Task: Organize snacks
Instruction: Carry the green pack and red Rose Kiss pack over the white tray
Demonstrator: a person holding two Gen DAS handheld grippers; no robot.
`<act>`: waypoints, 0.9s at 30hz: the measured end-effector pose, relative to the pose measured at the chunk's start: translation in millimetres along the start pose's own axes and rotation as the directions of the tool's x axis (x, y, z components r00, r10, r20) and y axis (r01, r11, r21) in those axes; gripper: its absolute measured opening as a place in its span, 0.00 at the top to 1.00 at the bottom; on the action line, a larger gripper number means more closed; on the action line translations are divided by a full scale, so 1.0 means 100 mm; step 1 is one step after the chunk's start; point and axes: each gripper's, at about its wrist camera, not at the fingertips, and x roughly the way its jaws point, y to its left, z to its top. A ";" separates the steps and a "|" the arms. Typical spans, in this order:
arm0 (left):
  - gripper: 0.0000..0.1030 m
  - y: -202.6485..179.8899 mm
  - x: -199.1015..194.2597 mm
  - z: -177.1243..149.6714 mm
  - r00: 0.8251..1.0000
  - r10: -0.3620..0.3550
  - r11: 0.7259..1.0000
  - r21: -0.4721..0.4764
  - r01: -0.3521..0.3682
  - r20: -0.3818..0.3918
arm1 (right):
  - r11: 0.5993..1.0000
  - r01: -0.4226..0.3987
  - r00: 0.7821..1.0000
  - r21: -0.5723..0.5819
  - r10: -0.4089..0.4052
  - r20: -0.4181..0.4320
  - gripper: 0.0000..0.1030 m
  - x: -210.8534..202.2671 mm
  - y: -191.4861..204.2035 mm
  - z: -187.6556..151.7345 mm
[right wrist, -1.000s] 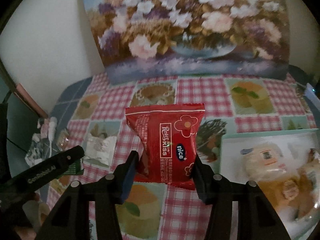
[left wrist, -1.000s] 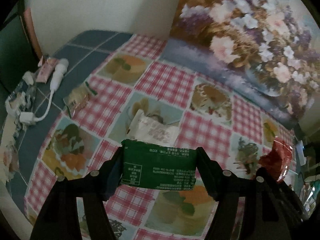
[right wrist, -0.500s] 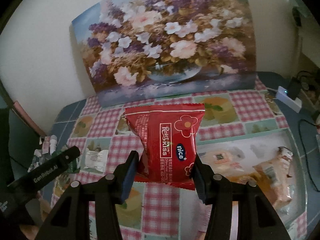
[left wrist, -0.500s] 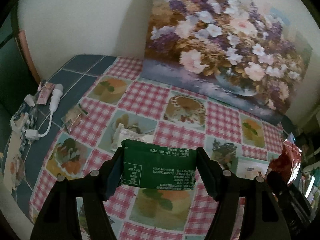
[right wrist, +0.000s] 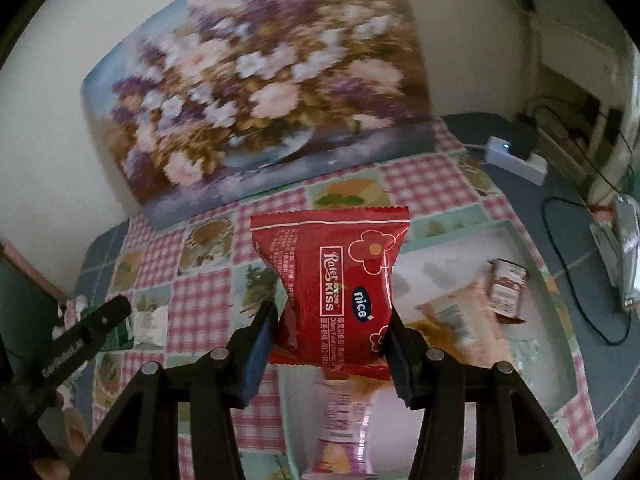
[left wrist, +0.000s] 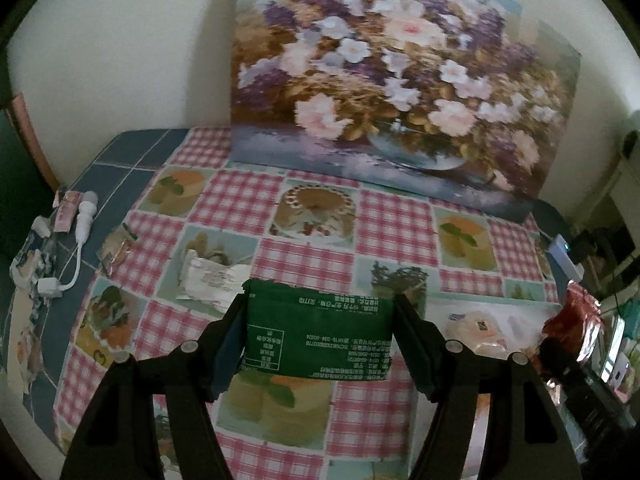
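Left gripper: our left gripper (left wrist: 318, 330) pinches the green packet (left wrist: 316, 336) from both sides, at the lower middle of the left wrist view; the packet is in the air above the checked tablecloth (left wrist: 396, 232).
Right gripper: our right gripper (right wrist: 328, 334) is pressed on the lower part of the red packet (right wrist: 336, 280), which stands upright between the pads at the middle of the right wrist view.
Tray: a pale tray (right wrist: 452, 252) lies at the right side of the right wrist view, and the red packet hangs about over its left edge.
Done: in the tray we see already a beige packet (right wrist: 456, 316), a small dark red packet (right wrist: 506, 292) and a pink-and-white packet (right wrist: 340, 428), which is blurred at the bottom of the frame.
In hand: two packets are lifted but not yet put down; we judge that both go to the tray.
Left on the table: a white crumpled packet (left wrist: 212, 280) lies at the middle left of the left wrist view, and a small clear-wrapped snack (left wrist: 116, 246) further left, at the edge of the cloth.
Not snacks: a white cable (left wrist: 76, 252) lies at the far left; we think it is not part of the task.
Progress: we judge the task more than half done, with two packets in hand and about two more to collect.
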 end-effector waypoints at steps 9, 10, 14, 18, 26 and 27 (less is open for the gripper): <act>0.31 -0.44 -0.03 -0.12 0.999 -0.050 0.995 0.081 0.051 -0.020 | 0.989 0.055 0.998 0.137 -0.059 0.029 0.47 -0.18 -0.70 0.09; 0.31 -0.50 -0.03 -0.13 0.998 -0.058 0.994 0.090 0.060 -0.024 | 0.987 0.059 0.997 0.152 -0.065 0.032 0.47 -0.20 -0.78 0.10; 0.31 -0.76 -0.04 -0.22 0.995 -0.090 0.986 0.140 0.095 -0.039 | 0.975 0.077 0.996 0.207 -0.086 0.034 0.47 -0.24 -1.07 0.11; 0.31 -0.99 -0.04 -0.30 0.991 -0.118 0.975 0.184 0.127 -0.057 | 0.963 0.099 0.994 0.249 -0.110 0.027 0.47 -0.26 -1.30 0.11; 0.30 -1.29 0.13 -0.42 0.984 -0.140 0.962 0.218 0.162 -0.114 | 0.960 0.128 0.991 0.249 -0.134 0.007 0.47 -0.18 -1.45 0.11; 0.30 -1.30 0.20 -0.44 0.982 -0.132 0.963 0.216 0.158 -0.134 | 0.959 0.140 0.990 0.245 -0.143 -0.008 0.47 -0.12 -1.47 0.10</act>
